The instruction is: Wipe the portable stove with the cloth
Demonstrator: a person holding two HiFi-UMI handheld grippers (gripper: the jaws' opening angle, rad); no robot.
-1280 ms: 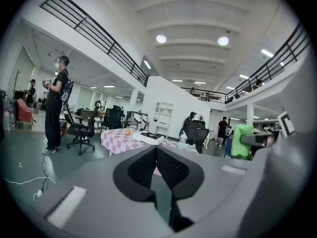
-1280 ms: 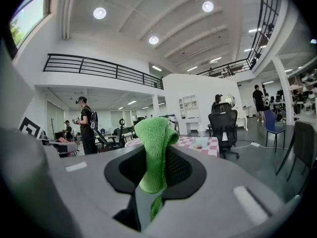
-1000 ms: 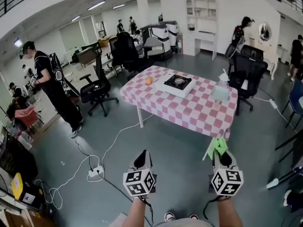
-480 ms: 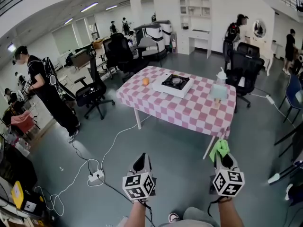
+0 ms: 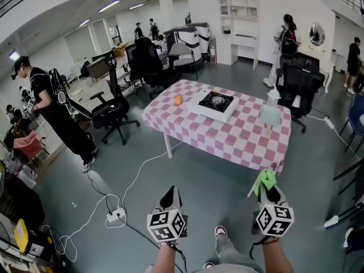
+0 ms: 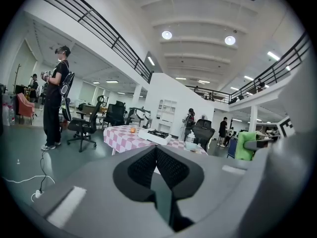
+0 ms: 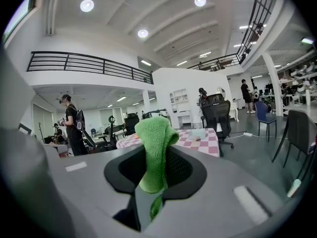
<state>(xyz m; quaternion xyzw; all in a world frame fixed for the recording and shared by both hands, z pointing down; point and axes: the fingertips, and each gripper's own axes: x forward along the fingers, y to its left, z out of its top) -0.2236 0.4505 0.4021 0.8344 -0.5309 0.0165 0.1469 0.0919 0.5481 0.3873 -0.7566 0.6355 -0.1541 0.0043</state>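
**Step in hand (judged):** carrying the cloth to the work; wiping not yet begun.

**Jaws:** The right gripper has its jaws clenched on the green cloth, which stands up out of them. The left gripper has its jaws pressed together with nothing between.

**Task item:** The portable stove sits on the checked surface at 12 o'clock, well apart from both grippers.

**Next move:** It calls for closing on the surface and laying the cloth flat on the stove top.

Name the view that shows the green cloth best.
The right gripper view: the green cloth fills the centre, pinched in the right hand-held gripper. The head view shows it small; the left gripper view, a sliver.
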